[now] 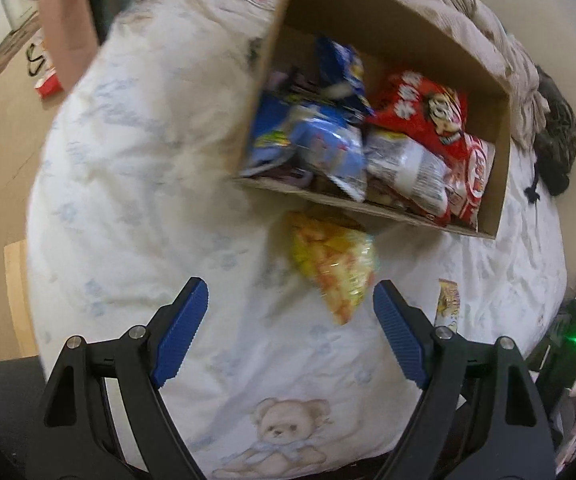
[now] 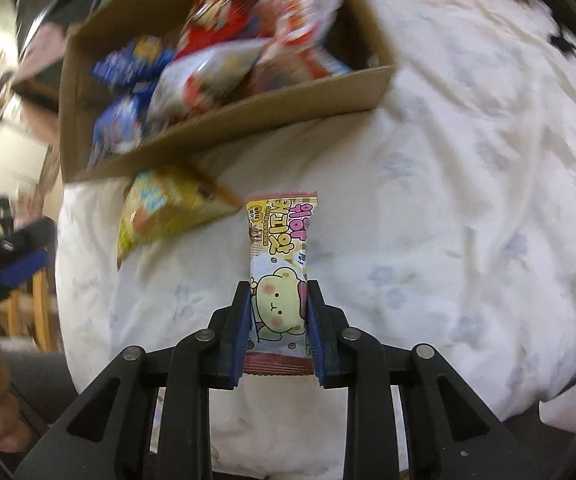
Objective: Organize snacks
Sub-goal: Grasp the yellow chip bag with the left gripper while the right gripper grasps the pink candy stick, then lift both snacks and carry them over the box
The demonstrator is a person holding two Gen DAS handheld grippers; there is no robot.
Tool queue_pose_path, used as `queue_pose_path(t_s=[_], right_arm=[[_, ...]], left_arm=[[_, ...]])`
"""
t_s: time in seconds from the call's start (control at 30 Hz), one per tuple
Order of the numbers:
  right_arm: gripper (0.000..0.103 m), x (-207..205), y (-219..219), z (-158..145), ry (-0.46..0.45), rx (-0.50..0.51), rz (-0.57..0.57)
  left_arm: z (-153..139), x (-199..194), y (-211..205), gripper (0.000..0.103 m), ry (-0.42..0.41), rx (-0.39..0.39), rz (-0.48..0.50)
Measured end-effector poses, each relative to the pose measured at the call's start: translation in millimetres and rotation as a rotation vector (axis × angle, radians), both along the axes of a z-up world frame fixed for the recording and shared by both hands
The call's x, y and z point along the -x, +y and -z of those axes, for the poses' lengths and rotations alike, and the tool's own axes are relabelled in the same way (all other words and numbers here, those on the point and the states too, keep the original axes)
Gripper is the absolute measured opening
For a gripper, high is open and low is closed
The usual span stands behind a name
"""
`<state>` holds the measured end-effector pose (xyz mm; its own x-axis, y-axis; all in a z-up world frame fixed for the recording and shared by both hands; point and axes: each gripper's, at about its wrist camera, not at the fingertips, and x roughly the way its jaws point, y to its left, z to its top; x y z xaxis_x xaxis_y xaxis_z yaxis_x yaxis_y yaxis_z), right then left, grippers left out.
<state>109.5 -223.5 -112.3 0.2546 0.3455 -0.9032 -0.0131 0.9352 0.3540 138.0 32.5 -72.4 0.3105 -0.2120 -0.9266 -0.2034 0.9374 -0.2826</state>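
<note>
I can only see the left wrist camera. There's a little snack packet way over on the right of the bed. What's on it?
Observer: It is a small wafer packet with a pale cartoon bear face and pink Korean letters.
Operator: Is it just lying there?
Observer: No. The right tongs are shut on it, with a blue pad on each long side.
Operator: Is it near the yellow bag?
Observer: Yes. The yellow snack bag lies just left of it, with one corner tucked under the cardboard box.
Operator: Can you see my left tongs?
Observer: One blue pad shows at the far left edge.
</note>
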Motion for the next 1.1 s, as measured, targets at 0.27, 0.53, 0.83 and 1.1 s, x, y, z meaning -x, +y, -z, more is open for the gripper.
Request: queue_pose_path(t_s=[0.27, 0.53, 0.83, 1.1], right_arm=[[0.027, -9, -35, -5, 0.002, -0.034, 0.079], [0.027, -8, -36, 0, 0.024, -0.093, 0.113], [0.027, -9, -32, 1, 0.017, -0.11, 0.113], [0.027, -10, -29, -6, 0.0, -0.141, 0.112]], left_arm=[[38, -39, -26, 0.082, 0.097, 0.053, -0.039], [54, -56, -38, 0.082, 0.092, 0.051, 0.001], [60, -50, -38, 0.044, 0.103, 0.047, 0.037], [38, -21, -28, 0.042, 0.069, -0.048, 0.053]])
